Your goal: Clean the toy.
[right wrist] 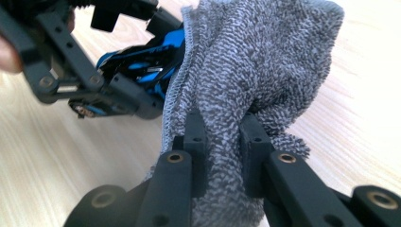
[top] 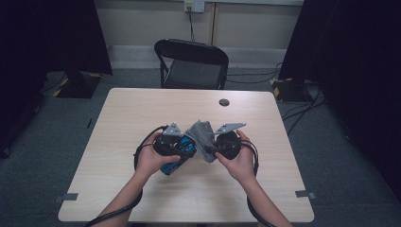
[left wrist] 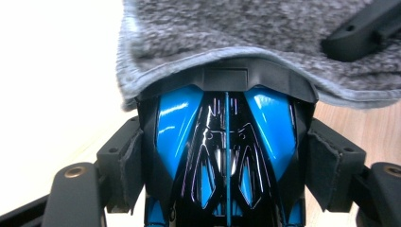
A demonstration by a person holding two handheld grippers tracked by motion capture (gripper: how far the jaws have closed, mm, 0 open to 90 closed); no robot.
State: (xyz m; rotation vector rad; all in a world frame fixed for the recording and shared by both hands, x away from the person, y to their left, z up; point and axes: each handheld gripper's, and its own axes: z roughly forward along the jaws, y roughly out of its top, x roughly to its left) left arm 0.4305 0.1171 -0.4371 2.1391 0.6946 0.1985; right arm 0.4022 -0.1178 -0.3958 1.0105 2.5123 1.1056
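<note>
Covering toy car (left wrist: 226, 156) nose: grey cloth (left wrist: 246, 38).

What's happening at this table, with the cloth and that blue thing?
A person at a wooden table holds a gripper in each hand. The left gripper clamps a glossy blue and black toy car. The right gripper pinches a grey cloth, draped over the car's end, apparently wiping it.

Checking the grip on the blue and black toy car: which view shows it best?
The left gripper view: the toy car sits close-up between the left gripper pads. The right gripper view shows its side behind the grey cloth; the high view, a small blue patch.
</note>
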